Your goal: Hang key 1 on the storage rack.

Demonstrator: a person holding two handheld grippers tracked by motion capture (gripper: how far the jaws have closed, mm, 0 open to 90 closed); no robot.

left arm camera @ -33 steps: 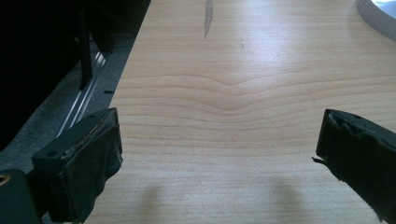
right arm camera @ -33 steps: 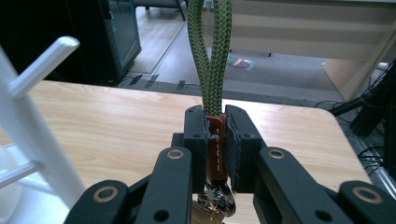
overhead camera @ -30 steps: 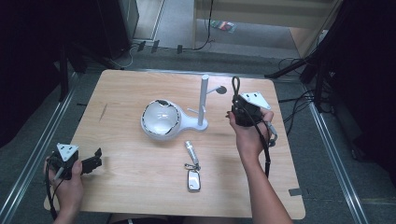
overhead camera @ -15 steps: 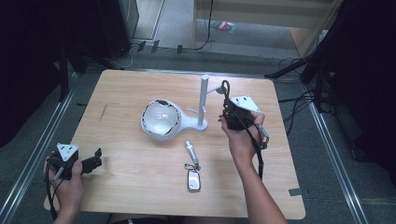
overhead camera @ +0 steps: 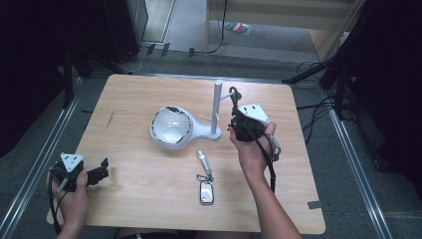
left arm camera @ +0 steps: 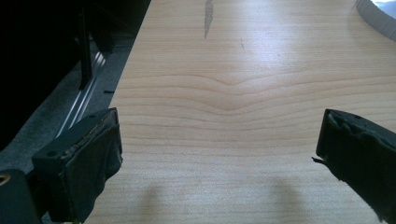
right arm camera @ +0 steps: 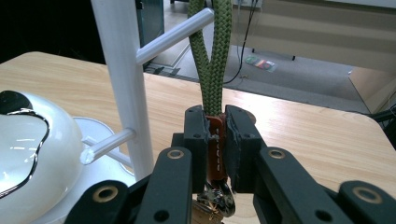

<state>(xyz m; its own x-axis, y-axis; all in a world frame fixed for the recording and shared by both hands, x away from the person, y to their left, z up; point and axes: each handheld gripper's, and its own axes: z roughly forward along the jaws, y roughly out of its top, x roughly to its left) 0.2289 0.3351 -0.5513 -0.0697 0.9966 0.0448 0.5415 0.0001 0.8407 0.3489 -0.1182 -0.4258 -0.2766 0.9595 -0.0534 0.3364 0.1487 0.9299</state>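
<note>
1. The right tool (right arm camera: 215,140) is clamped tight on the orange clip (right arm camera: 216,144) of a green braided lanyard (right arm camera: 211,51), with the jaws pinching the clip from both sides and a bunch of keys (right arm camera: 215,200) dangling just below them.
2. Why that grip? Holding the clip seems to leave the lanyard's loop free and standing up, ready to go over a peg.
3. And it looks as if the loop is already draped over the upper peg (right arm camera: 175,35) of the white stand (overhead camera: 217,107), rising straight from the tool to that peg.
4. In the high view, the right tool (overhead camera: 244,124) sits just right of the stand's post, close beside it.
5. The left tool (left arm camera: 219,154) has its jaws wide apart with nothing between them, parked over the counter (overhead camera: 129,194) well left of the stand, apparently idle.
6. A second key fob (overhead camera: 205,189) lies in front of the stand, untouched.
</note>
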